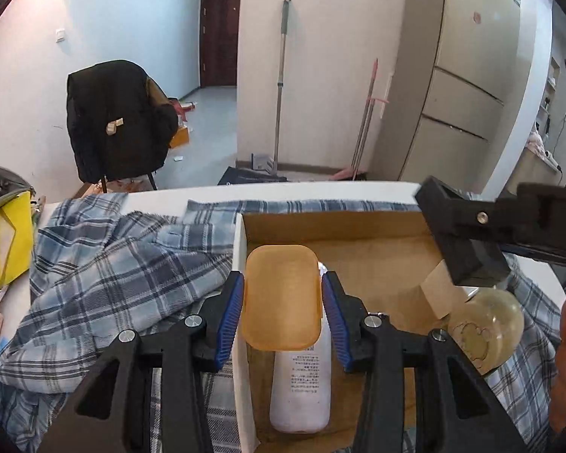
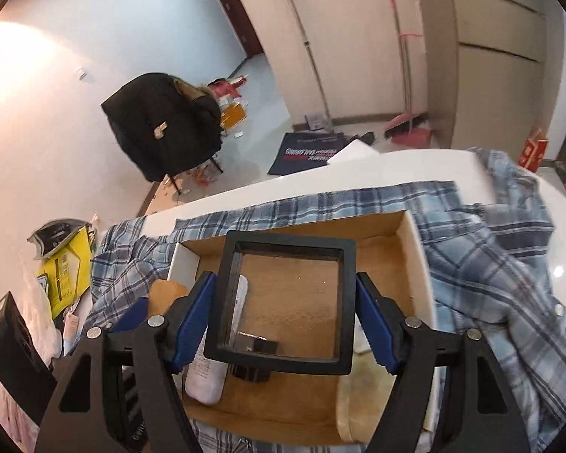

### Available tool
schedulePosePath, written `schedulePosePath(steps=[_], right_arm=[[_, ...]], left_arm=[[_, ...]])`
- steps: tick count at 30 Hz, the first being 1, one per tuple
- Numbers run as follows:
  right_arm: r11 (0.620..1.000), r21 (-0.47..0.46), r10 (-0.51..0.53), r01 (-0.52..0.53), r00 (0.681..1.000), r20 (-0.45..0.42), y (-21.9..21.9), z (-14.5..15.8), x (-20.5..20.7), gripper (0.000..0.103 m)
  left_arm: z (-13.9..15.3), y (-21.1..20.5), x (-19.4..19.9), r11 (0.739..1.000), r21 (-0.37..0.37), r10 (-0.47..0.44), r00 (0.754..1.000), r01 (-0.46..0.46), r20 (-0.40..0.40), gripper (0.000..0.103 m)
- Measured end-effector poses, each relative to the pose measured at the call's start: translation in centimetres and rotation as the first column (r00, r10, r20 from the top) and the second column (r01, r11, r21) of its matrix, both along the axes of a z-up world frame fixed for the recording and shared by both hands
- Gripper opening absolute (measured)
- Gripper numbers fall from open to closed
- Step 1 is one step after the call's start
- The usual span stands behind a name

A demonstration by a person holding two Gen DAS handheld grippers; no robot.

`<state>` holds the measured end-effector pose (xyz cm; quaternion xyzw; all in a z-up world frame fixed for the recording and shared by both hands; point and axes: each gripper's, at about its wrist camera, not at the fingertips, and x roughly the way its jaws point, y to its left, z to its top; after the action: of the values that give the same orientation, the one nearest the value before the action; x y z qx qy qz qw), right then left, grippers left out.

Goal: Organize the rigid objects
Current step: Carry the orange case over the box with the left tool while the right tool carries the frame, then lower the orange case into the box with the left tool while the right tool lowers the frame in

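An open cardboard box (image 1: pixel 358 226) lies on a plaid shirt (image 1: pixel 113 264). My left gripper (image 1: pixel 282 300) is shut on an orange rounded tray (image 1: pixel 281 296), held over the box's left side above a white bottle (image 1: pixel 302 389) lying inside. My right gripper (image 2: pixel 286 317) is shut on a black square frame with a clear window (image 2: pixel 283 302), held over the box (image 2: pixel 377 253). In the left wrist view the frame (image 1: pixel 460 238) hangs over the box's right side. A glass ball (image 1: pixel 486 324) on a pale block sits at the box's right.
A yellow packet (image 1: pixel 3 241) and a grey pouch lie at the table's left. A black box (image 2: pixel 15 351) stands at the left edge. Beyond the table's far edge are a chair with a black coat (image 1: pixel 117 120), a mop, a broom and a fridge.
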<state>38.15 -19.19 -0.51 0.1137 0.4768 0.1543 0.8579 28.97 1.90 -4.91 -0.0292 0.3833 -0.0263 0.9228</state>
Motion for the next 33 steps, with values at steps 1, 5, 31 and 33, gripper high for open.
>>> schedulePosePath(steps=[1, 5, 31, 33], right_arm=[[1.0, 0.014, 0.025, -0.025, 1.0, -0.001, 0.2, -0.4, 0.0, 0.071], [0.995, 0.086, 0.054, -0.052, 0.998, -0.025, 0.0, -2.2, 0.3, 0.071], [0.994, -0.077, 0.074, -0.075, 0.997, -0.021, -0.9, -4.2, 1.5, 0.084], [0.996, -0.054, 0.071, -0.071, 0.997, 0.001, -1.0, -3.7, 1.3, 0.084]], left_arm=[[-0.3, -0.3, 0.1, 1.0, 0.022, 0.006, 1.0, -0.005, -0.004, 0.045], [-1.3, -1.3, 0.2, 0.996, 0.092, 0.02, 1.0, -0.018, -0.02, 0.045], [3.7, 1.4, -2.5, 0.989, 0.023, 0.135, 0.966, -0.143, 0.219, 0.086], [4.5, 1.5, -3.1, 0.986, 0.02, 0.155, 0.956, -0.165, 0.251, 0.086]])
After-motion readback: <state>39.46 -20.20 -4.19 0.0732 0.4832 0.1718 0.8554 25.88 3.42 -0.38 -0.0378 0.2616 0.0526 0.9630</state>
